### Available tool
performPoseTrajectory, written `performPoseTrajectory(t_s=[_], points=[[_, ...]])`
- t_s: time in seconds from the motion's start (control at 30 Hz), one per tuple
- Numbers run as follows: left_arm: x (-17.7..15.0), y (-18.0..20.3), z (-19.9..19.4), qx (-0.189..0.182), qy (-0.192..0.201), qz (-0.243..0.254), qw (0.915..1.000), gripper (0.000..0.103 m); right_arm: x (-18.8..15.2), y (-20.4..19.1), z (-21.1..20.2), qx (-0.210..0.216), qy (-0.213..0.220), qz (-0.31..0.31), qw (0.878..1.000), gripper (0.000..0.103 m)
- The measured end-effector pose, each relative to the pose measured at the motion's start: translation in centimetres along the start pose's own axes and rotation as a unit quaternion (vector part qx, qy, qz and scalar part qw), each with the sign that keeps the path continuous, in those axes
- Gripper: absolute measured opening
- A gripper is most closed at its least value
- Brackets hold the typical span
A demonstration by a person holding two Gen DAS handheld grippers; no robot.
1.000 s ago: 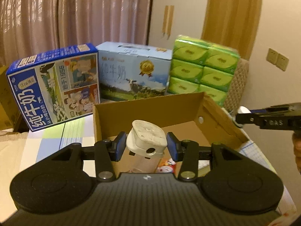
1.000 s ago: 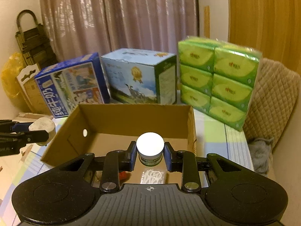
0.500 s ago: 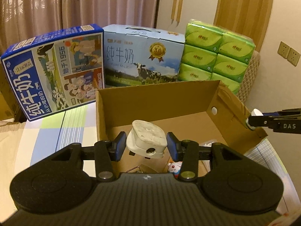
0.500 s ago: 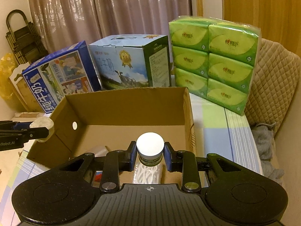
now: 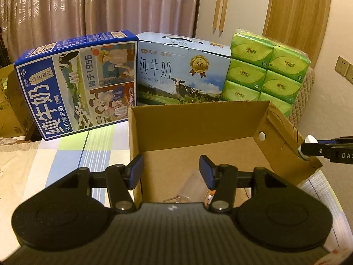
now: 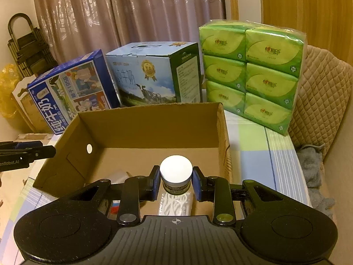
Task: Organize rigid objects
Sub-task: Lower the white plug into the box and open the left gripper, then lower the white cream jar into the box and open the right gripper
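An open cardboard box (image 5: 198,121) sits on the checked tablecloth; it also shows in the right wrist view (image 6: 154,123). My left gripper (image 5: 172,172) is open and empty above the box's near left corner. My right gripper (image 6: 176,183) is shut on a small white-lidded jar (image 6: 176,172) above the box's near right part. The jar also shows in the left wrist view (image 5: 308,143), at the box's right wall. Inside the box lie a clear plastic item (image 5: 189,187), a white packet (image 6: 174,205) and other small things.
Behind the box stand a dark blue milk carton (image 5: 77,84), a light blue milk carton (image 5: 181,75) and a green tissue pack (image 5: 264,70). A quilted chair back (image 6: 322,97) and a grey cloth (image 6: 313,167) are at the right. Cardboard and a trolley (image 6: 26,44) are at the left.
My left gripper has opened and the white plug it held is gone from its jaws. Both grippers have moved closer over the box. The right gripper keeps its jar.
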State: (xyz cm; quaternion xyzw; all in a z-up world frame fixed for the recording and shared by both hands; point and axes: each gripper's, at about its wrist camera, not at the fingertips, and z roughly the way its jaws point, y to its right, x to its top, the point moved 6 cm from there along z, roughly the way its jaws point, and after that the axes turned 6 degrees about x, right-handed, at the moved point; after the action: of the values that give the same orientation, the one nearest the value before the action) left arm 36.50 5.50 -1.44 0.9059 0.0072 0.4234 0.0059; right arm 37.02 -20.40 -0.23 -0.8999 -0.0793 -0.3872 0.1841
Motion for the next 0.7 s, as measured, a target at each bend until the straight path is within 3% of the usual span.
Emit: performPoseTrajectory(t_s=[0.7], points=[[-0.68, 0.11, -0.07, -0.008, -0.006, 0.002, 1.0, 0.05, -0.3, 0.1, 0.31, 0.001, -0.003, 0.006, 1.0, 0.027]])
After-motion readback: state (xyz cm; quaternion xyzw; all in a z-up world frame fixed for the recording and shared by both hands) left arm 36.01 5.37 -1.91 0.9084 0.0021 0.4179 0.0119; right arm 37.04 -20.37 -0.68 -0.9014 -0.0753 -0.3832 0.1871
